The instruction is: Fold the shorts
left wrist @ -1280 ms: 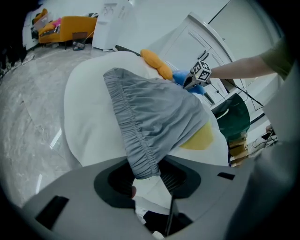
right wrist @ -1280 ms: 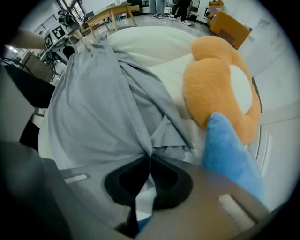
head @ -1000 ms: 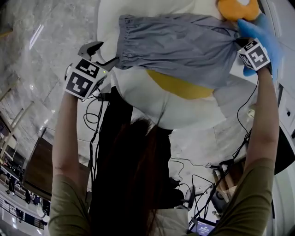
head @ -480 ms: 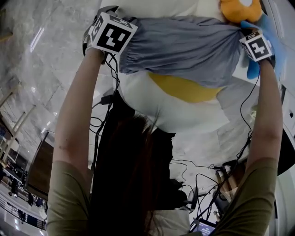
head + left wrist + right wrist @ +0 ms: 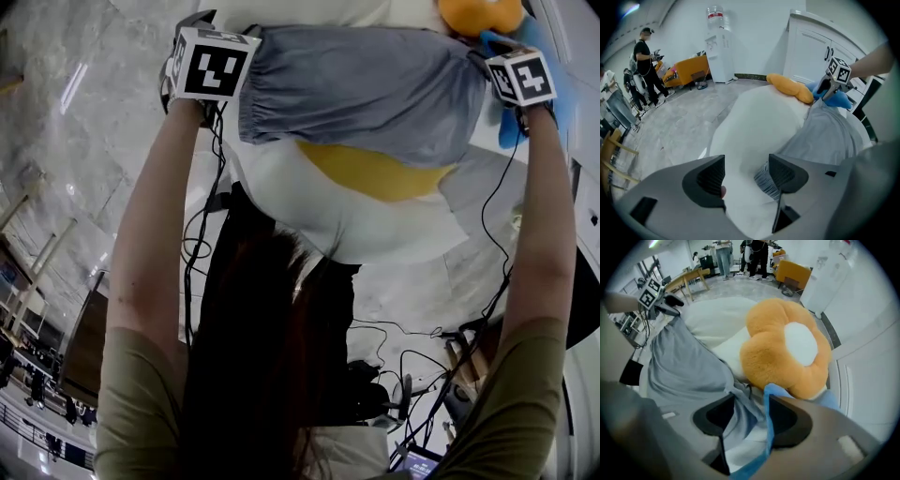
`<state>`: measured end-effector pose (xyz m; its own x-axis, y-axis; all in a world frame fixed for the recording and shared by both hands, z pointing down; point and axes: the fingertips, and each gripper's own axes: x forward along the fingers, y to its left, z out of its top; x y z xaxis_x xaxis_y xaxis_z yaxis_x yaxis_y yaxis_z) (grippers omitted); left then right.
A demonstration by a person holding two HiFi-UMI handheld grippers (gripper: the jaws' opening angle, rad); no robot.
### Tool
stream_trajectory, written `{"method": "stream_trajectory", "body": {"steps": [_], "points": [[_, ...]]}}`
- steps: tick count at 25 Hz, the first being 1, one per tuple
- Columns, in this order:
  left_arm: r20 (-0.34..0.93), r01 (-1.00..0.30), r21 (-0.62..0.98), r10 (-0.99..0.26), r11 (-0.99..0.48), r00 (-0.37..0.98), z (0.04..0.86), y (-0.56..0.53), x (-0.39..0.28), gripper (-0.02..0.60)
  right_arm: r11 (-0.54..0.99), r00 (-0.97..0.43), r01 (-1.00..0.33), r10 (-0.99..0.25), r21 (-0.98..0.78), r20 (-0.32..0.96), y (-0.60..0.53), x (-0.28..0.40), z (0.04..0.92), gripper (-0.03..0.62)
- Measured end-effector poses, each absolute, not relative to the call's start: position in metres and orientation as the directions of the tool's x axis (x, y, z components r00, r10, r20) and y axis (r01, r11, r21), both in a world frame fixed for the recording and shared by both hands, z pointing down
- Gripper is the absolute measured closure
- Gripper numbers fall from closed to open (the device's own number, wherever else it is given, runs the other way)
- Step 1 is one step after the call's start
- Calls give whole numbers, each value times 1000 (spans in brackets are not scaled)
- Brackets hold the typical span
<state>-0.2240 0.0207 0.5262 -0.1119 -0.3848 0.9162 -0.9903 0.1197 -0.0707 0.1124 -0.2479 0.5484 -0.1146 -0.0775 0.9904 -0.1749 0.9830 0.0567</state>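
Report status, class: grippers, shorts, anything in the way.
Left gripper open at shorts waistband. Right gripper jaws just opened, grey fabric between them. Orange plush and blue cloth crowd right gripper.

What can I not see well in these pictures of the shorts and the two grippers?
Head view: the top edge cuts off the orange pillow; the person's hair hides part of the white cushion's near side.
Left gripper view: the open left gripper covers the near corner of the shorts.
Right gripper view: shorts cloth lies between the right gripper's jaws, which have just been opening; its body hides the cloth's end.
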Motion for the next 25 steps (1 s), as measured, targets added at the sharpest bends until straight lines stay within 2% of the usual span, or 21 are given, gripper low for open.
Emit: {"method": "stream_trajectory", "body": {"steps": [2, 6, 9, 12, 15, 21, 25], "points": [[917, -988, -82, -380, 129, -126, 514, 30, -225, 281, 974, -190, -225, -83, 39, 978, -243, 110, 529, 356], [929, -987, -47, -357, 155, -100, 497, 51, -229, 281, 920, -399, -391, -152, -18, 904, -216, 112, 481, 356], [944, -995, -29, -324, 94, -58, 492, 59, -227, 282, 840, -450, -536, -205, -80, 869, -165, 137, 462, 356], [960, -999, 3, -280, -46, 16, 486, 61, -219, 282, 719, -485, -664, -204, -206, 851, -81, 143, 459, 356], [969, -972, 24, -232, -232, 79, 484, 53, -209, 282, 591, -519, -734, -169, -335, 838, 14, 124, 462, 356], [983, -828, -35, -168, -560, 72, 479, 57, -197, 282, 541, -494, -766, -147, -348, 857, 139, 77, 461, 356], [987, -699, -81, -156, -711, 45, 464, 64, -198, 282, 492, -504, -786, -156, -375, 850, 177, 38, 453, 356]]}}
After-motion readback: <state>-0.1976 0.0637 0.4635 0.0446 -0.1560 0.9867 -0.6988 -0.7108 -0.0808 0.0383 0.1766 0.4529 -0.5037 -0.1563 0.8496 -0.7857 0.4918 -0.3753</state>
